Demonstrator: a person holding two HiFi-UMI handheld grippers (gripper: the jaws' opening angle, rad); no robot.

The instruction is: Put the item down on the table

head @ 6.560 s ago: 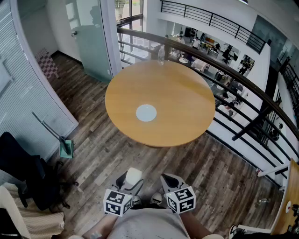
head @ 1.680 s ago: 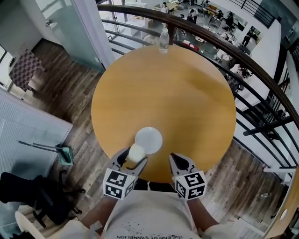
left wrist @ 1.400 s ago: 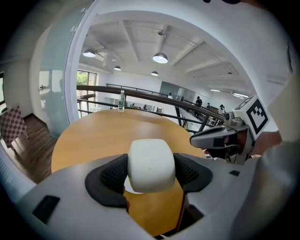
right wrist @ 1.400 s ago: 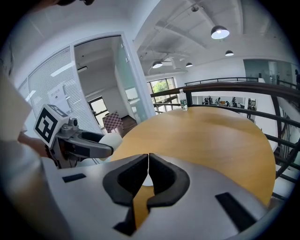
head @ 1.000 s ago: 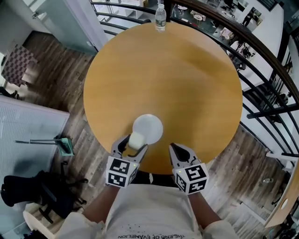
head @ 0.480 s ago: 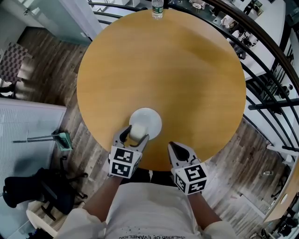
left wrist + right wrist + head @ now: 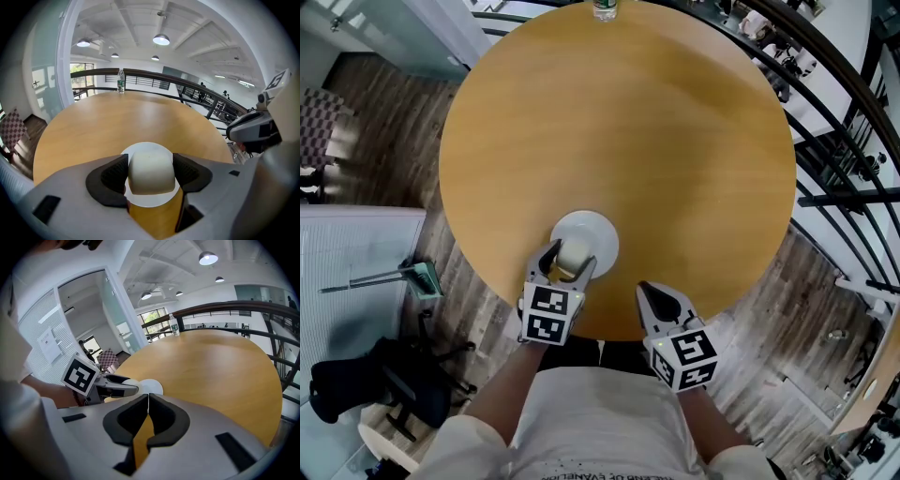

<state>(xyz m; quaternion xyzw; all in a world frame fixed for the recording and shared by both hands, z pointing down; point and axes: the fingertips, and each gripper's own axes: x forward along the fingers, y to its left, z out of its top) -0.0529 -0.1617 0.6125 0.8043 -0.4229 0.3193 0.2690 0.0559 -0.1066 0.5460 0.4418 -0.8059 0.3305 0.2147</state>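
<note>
My left gripper (image 7: 562, 264) (image 7: 151, 169) is shut on a cream-white rounded block (image 7: 573, 254) (image 7: 151, 170), held between its dark pads above a white round plate (image 7: 596, 232) (image 7: 146, 204). The plate lies near the front edge of the round wooden table (image 7: 656, 141) (image 7: 126, 117) (image 7: 220, 366). My right gripper (image 7: 658, 302) (image 7: 148, 397) hangs over the table's front edge, to the right of the left one, shut with nothing between its jaws. The right gripper view shows the left gripper (image 7: 133, 388) with the block beside the plate (image 7: 153, 386).
A clear water bottle (image 7: 602, 9) (image 7: 121, 81) stands at the table's far edge. A dark railing (image 7: 853, 122) curves behind the table on the right. A dustpan (image 7: 417, 279) and a dark chair (image 7: 356, 389) stand on the wooden floor at the left.
The view has come closer to the table. My left gripper has carried the block forward until it hangs over the white plate. The right gripper has stayed shut beside it.
</note>
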